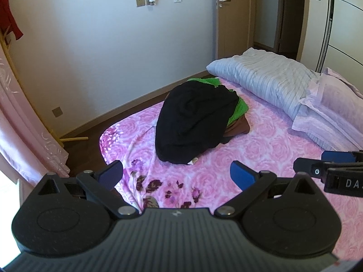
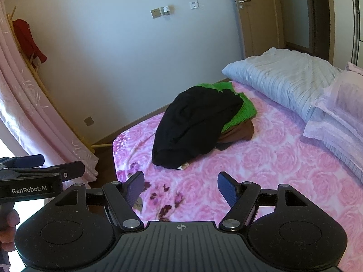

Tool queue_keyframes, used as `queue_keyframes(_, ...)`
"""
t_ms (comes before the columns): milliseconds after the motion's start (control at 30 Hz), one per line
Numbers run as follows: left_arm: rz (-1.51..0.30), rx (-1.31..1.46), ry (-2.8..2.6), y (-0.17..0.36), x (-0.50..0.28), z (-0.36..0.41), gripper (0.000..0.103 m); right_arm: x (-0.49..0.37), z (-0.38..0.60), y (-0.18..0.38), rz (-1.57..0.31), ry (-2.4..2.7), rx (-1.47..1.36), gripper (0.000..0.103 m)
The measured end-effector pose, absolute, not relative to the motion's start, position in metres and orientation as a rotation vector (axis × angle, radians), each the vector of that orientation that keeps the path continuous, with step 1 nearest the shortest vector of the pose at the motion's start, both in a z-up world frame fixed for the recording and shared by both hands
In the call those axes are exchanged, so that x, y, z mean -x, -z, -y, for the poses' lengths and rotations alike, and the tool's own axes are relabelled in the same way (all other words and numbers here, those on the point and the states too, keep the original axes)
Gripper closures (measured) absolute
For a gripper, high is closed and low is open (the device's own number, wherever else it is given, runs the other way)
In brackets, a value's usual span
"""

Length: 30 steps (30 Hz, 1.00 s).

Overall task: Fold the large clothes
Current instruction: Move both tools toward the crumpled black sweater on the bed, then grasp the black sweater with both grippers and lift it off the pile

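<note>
both tools hang over the near end of the bed [image 1: 261, 149] and neither has anything in it: the left hand-held gripper [image 1: 177, 174] has its blue pads spread wide with only flowered bedspread showing between them, and the right hand-held gripper [image 2: 181, 187] is likewise released, jaws apart over bare cover. everything turns on the black garment [image 1: 195, 122], the top of the clothes pile [image 2: 204, 122], which sits ahead of both tools, further up the bed toward the grey pillow [image 1: 267, 81] and well apart from either pair of pads. its long axis seems to run slantwise, from the low end nearest the tools up toward the pillow side. from the left tool it lies nearly straight ahead, a touch to the right; from the right tool it lies ahead and slightly left, so the pile sits roughly between the two, and i can't honestly call one nearer. beneath the black piece a green garment [image 2: 245, 111] pokes out on the pillow side, with a brown garment [image 2: 240, 133] under that. what's hard to read: the black cloth is bunched and so dark that sleeves, collar or hem can't be picked out, and how many pieces lie under it is hidden. a pale scrap shows at its near edge, too small to name.
</note>
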<state>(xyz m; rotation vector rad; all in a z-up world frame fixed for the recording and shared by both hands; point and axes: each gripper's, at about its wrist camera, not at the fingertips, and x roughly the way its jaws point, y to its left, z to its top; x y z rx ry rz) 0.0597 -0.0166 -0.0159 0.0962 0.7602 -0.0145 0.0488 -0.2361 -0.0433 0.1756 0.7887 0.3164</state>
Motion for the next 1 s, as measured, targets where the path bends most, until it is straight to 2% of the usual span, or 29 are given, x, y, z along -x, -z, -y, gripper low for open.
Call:
queue_keyframes(367, -0.8, -0.108, 0.073, 0.038, -0.129, -0.001, 0.004, -0.097, 0.217, 0.059, -0.812, -0.267, -0.188, 0.034)
queue_keyframes(1000, -0.955, -0.141, 0.159, 0.128, -0.349, -0.054, 0.004, -0.278, 0.165, 0.142, -0.932, -0.157, -0.254, 0.035)
